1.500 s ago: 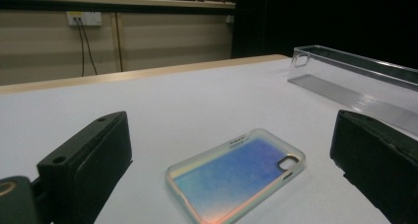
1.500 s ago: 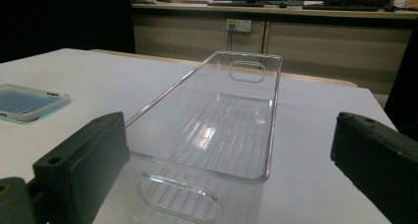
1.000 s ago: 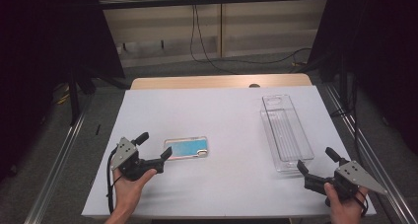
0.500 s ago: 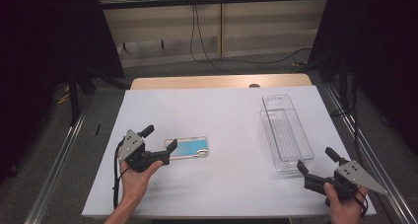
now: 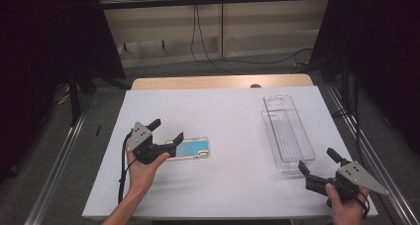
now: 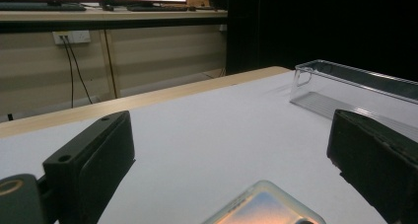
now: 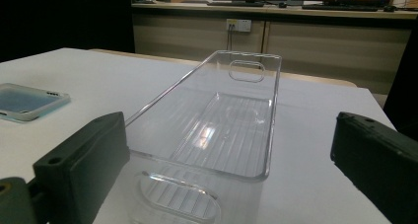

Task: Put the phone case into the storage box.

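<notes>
Blue-backed phone case lying flat, left of centre on white table. Left gripper moving in from near-left since a second ago, jaws apart, now straddling case's left end: likely preparing grasp. Right gripper waiting near-right, jaws apart, just near of clear tray.

Wall socket, trailing cables.
</notes>
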A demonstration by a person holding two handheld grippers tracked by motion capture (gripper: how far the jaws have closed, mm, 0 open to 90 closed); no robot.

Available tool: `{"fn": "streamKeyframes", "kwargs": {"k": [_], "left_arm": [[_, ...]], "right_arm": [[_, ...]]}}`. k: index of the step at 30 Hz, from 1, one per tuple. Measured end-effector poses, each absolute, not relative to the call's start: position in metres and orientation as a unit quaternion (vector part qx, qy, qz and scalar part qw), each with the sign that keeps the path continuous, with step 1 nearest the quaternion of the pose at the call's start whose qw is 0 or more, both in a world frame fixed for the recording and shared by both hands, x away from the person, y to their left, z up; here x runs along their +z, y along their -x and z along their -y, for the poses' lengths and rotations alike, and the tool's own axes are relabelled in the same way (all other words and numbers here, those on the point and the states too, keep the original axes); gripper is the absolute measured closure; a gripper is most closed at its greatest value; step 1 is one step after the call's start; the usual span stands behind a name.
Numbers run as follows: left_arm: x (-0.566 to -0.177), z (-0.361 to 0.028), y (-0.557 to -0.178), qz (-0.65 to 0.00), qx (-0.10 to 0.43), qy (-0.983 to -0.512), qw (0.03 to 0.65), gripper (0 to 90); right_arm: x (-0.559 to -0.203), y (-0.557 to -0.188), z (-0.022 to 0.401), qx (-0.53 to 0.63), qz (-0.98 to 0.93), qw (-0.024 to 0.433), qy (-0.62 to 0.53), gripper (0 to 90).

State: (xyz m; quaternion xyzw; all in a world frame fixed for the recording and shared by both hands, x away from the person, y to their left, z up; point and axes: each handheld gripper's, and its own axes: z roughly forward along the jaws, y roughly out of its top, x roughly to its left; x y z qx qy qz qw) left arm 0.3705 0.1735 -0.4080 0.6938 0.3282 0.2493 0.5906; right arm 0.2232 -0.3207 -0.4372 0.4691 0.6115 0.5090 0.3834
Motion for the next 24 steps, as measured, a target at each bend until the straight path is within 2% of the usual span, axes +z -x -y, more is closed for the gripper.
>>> {"fn": "streamKeyframes", "kwargs": {"k": [16,24], "left_arm": [[-0.398,-0.153,-0.391,-0.312,0.258,-0.694,0.595,8.4],[-0.402,-0.155,-0.396,-0.309,0.258,-0.7,0.59,19.8]], "right_arm": [[-0.437,-0.223,0.322,0.509,-0.612,0.383,-0.469,0.8],[-0.437,-0.223,0.321,0.509,-0.613,0.382,-0.468,0.8]]}}
